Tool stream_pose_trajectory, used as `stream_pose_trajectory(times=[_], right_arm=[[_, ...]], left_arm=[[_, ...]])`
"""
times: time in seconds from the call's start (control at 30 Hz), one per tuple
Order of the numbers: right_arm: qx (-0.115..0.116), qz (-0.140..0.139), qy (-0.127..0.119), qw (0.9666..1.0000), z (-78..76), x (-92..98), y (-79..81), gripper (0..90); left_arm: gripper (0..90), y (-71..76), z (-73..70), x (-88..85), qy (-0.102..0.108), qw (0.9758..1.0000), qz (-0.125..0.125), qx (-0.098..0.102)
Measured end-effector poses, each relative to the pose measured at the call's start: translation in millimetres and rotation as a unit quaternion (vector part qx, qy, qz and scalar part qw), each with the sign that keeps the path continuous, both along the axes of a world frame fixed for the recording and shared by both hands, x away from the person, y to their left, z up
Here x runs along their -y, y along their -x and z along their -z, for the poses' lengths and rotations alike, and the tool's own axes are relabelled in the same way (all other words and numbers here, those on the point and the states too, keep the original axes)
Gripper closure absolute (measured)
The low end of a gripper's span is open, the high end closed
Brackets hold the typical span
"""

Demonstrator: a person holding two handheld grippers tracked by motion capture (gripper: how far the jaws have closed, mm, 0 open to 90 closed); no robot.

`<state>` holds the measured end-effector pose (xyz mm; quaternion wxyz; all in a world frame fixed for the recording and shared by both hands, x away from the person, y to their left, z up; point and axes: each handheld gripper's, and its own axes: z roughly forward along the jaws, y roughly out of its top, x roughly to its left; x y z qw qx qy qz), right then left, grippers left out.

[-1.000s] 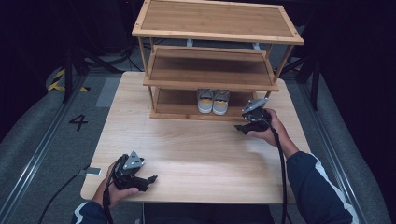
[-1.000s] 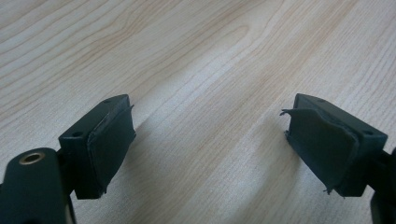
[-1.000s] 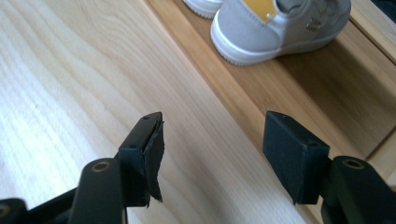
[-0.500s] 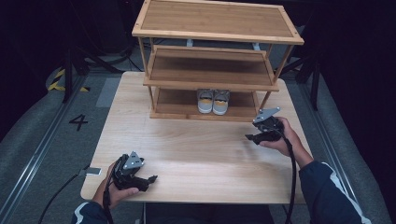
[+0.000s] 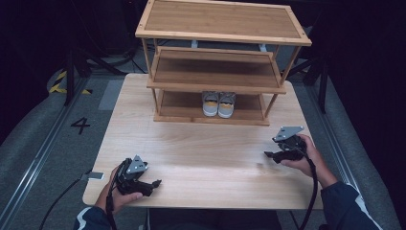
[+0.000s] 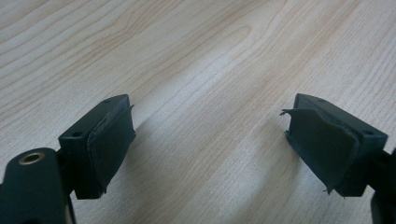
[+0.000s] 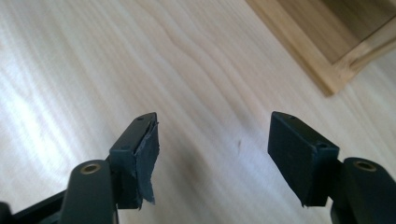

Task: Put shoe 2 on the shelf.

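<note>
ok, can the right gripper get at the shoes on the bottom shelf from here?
Probably yes: the right gripper is open and empty, with bare table between it and the shoes, whose shelf front is open.

Two shoes (image 5: pixel 218 104), one three-tier rack (image 5: pixel 216 76), one table (image 5: pixel 201 153), two hand-held grippers (image 5: pixel 154 182).

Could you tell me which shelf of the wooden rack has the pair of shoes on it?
The bottom shelf of the rack: the grey pair of shoes stands there, while the middle and top shelves are bare.
</note>
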<state>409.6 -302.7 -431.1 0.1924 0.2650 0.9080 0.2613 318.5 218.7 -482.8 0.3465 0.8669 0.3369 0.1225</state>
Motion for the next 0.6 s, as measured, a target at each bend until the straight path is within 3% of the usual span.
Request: stream_pose_trajectory(times=[0.17, 0.47, 0.6], right_arm=[[0.004, 0.002, 0.003, 1.0, 5.3, 11.1, 12.1, 30.3], [0.016, 0.012, -0.017, 0.9997, 16.0, 32.8, 31.9, 23.1], [0.01, 0.014, -0.036, 0.9992, 22.4, 44.6, 40.7, 21.7]], left_arm=[[14.8, -0.2, -0.1, 0.0, -0.001, 1.0, 0.0, 0.0], [14.8, 0.1, 0.0, 0.3, 0.0, 1.0, -0.002, 0.0], [14.8, -0.2, -0.2, 0.0, -0.002, 1.0, -0.001, 0.002]])
